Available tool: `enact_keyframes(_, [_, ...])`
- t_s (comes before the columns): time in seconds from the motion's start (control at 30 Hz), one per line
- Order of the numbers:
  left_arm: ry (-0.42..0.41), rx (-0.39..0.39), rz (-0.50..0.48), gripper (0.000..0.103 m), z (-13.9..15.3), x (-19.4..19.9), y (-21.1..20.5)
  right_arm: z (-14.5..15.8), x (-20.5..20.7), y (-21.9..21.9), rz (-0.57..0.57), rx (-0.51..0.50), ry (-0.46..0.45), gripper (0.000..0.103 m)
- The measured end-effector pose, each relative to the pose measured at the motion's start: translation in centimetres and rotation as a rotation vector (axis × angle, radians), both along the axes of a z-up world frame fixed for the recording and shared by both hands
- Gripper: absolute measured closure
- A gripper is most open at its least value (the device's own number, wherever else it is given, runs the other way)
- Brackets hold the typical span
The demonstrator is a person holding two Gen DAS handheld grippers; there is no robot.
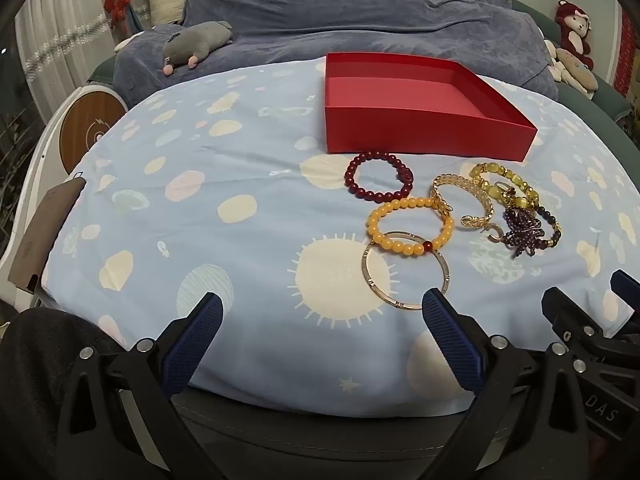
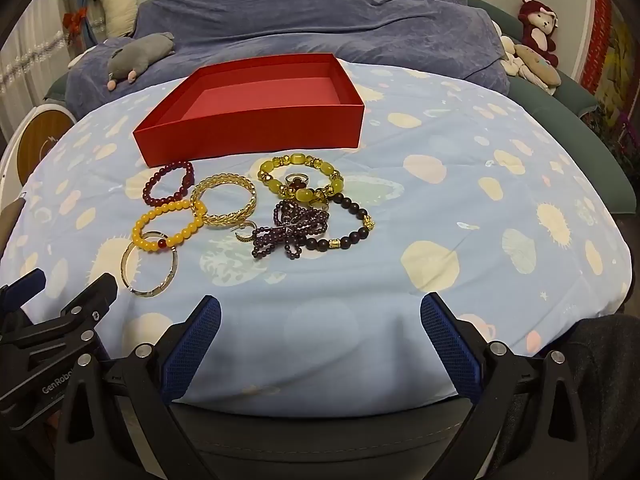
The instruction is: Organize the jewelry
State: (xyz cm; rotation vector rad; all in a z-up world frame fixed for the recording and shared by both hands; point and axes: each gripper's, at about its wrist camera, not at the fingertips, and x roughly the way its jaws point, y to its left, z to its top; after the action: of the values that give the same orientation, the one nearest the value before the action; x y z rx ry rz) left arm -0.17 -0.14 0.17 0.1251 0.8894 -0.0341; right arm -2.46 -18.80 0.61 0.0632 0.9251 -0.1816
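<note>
Both grippers hang at the near edge of the bed, tilted down, and nothing is held — the left gripper (image 1: pixel 322 312) has its jaws spread wide with only sheet between them, and the right gripper (image 2: pixel 320 314) is just as wide and just as empty. The red box (image 2: pixel 256 132) sits open toward the far side of the patterned sheet (image 2: pixel 460 208), nothing in it yet.

The jewelry lies in a tight bunch just in front of the box, and that bunching looks like the trouble. The yellow bead bracelet (image 1: pixel 410 222) lies across the top of the thin metal bangle (image 1: pixel 404 272), so a lift on the bangle would likely drag the beads along. The gold cuff (image 2: pixel 224 204) touches the yellow beads on one side, and a small hoop (image 2: pixel 246 234) lies right against its near rim — easy to sweep aside. Over to the right, the purple bead cluster (image 2: pixel 290 230) sprawls over the dark bead bracelet (image 2: pixel 352 224) and touches the amber bracelet (image 2: pixel 300 180), which has a ring (image 2: pixel 297 182) sitting inside it. Pull one and the strands may snag and drop short of the box. The dark red bracelet (image 1: pixel 378 176) lies nearest the box front and looks the cleanest pick.

Soft bedding too — a jaw pressing down could pinch the sheet with the piece.

Room is generous: open sheet to the left and right of the pile, and a clear strip along the near edge. The box's front wall stands close behind the pile, so each piece needs lifting over it.
</note>
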Motion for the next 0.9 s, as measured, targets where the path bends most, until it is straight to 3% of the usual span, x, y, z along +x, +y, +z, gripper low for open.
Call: enact_keyframes(0.9, [0.026,-0.042,-0.009,0.007,-0.2,0.0,0.3,0.2,-0.2,0.1,-0.01,-0.012,-0.002,0.007])
